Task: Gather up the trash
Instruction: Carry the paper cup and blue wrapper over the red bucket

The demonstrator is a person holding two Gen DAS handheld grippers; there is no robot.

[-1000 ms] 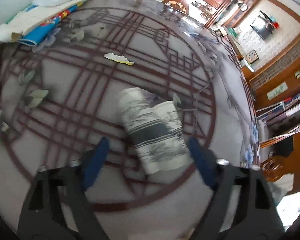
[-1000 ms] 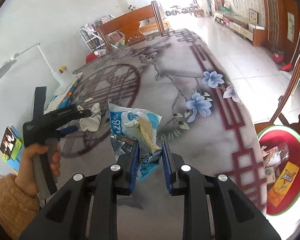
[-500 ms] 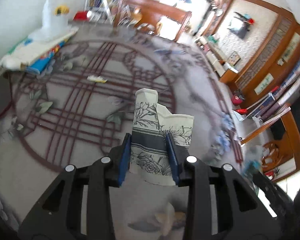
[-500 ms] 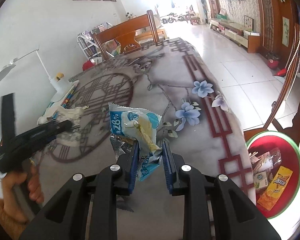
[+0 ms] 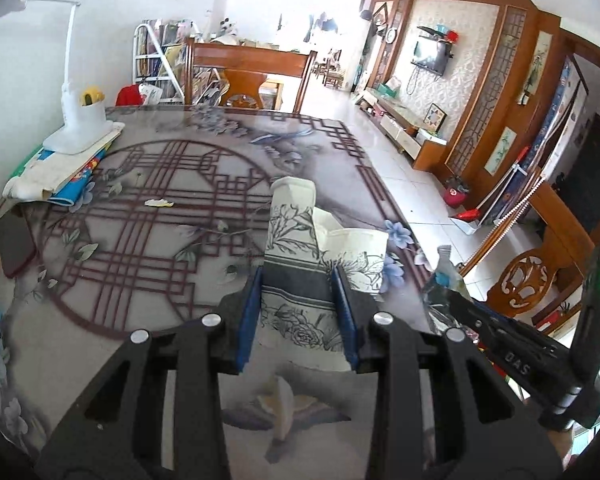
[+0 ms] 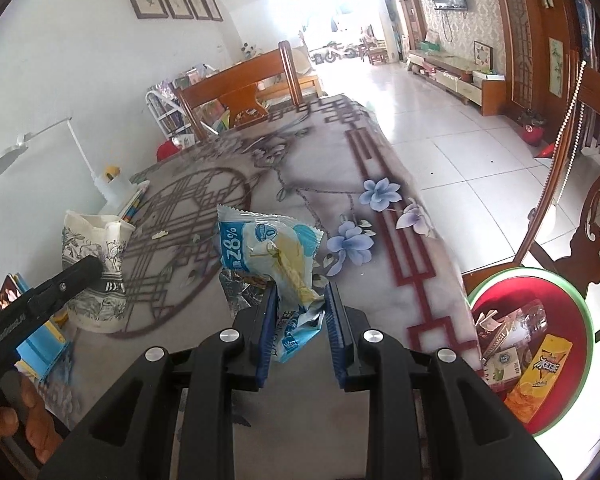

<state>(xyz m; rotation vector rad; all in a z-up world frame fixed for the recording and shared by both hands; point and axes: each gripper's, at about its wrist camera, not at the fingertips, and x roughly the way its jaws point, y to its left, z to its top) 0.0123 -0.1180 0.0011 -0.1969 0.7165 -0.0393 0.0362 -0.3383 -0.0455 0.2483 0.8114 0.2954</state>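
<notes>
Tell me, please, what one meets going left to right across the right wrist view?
Desk lamp → crushed paper cup in the left gripper → blue snack wrapper in the right gripper → red trash bin.

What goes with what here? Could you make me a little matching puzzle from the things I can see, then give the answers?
Things:
1. crushed paper cup
2. blue snack wrapper
3. orange juice carton
4. white desk lamp

Places:
A. lying in the red bin
B. standing on books at the table's far side
C. gripped in the left claw
D. gripped in the right claw

Pairs: 1-C, 2-D, 3-A, 4-B
</notes>
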